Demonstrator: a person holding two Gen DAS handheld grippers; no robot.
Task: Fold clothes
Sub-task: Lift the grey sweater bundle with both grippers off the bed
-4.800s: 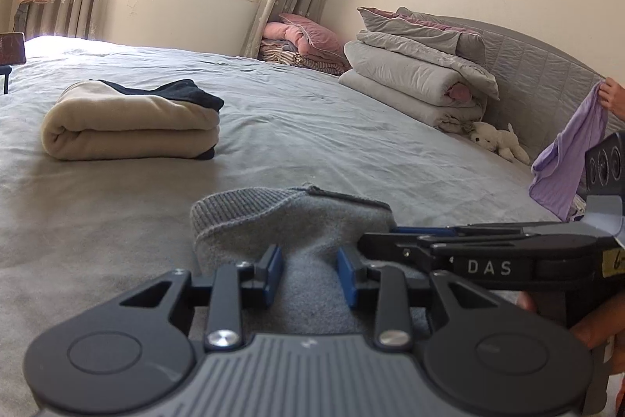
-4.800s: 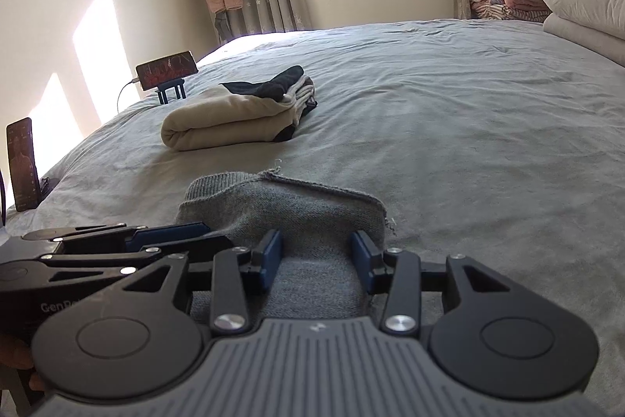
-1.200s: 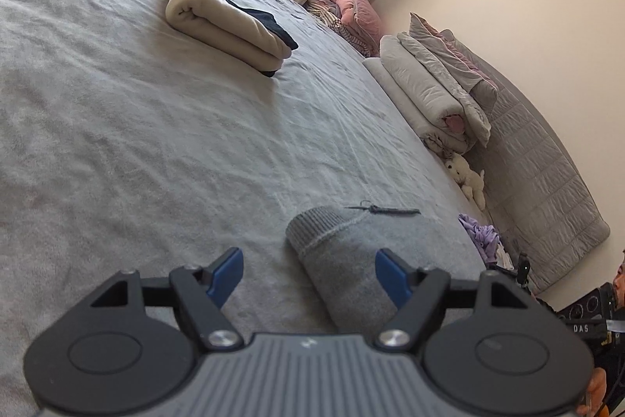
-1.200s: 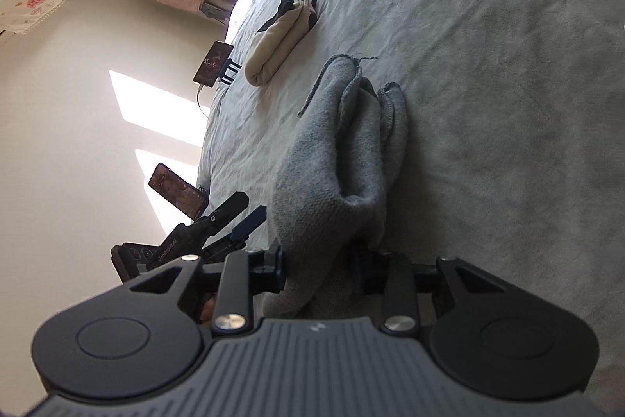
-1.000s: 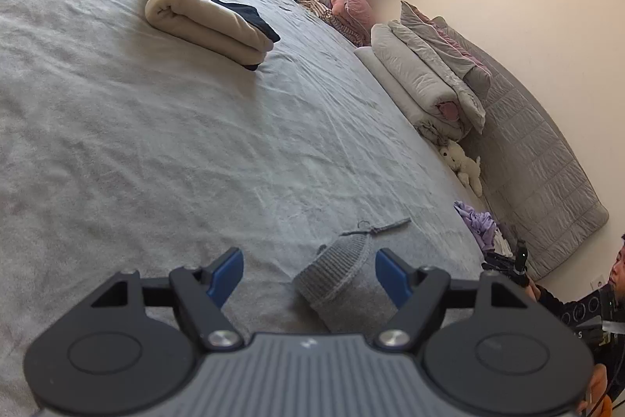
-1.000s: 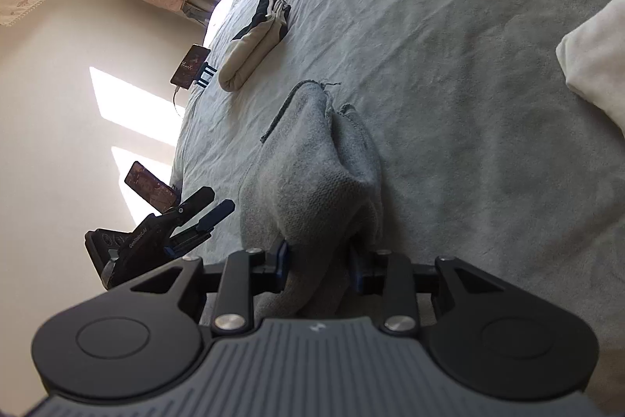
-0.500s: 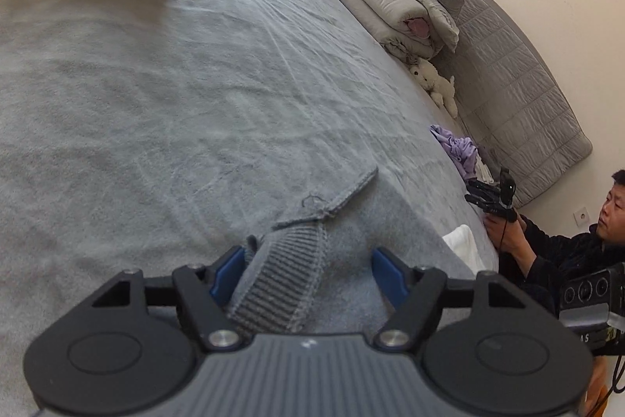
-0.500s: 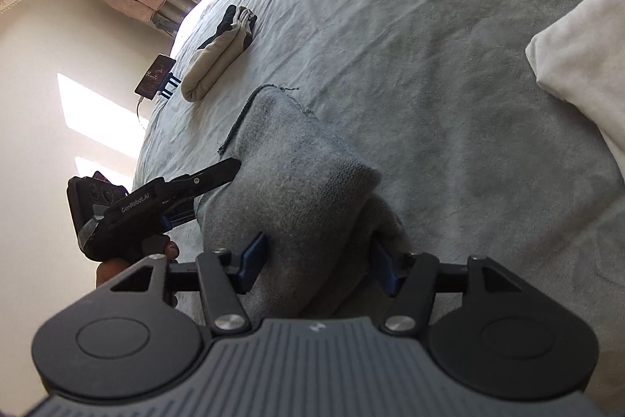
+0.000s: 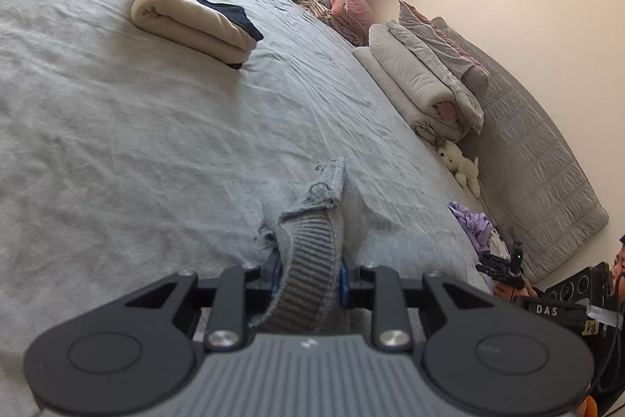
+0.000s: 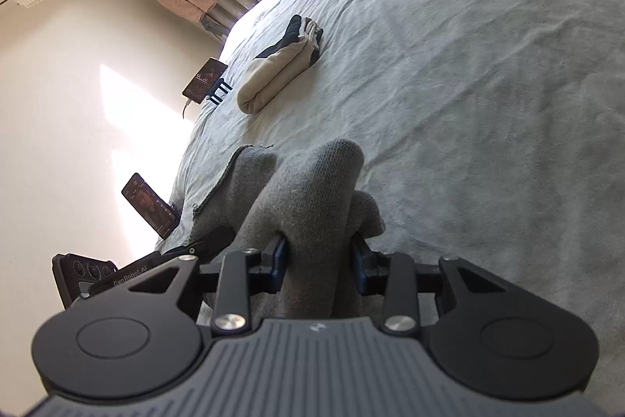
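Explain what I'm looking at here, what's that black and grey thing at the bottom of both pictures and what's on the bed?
No robot here: a person holds a hand tool in each hand, each with a camera looking forward over its tongs. One picture comes from the left tool, the other from the right.

The left tongs have just closed on the ribbed edge of a grey knitted garment. The right tongs have also just been closing and pinch a bunched fold of the same grey garment. The other tool shows at the lower left of the right picture.

On the grey bedsheet lies a folded cream and dark bundle. Stacked quilts and a white soft toy sit by the headboard.
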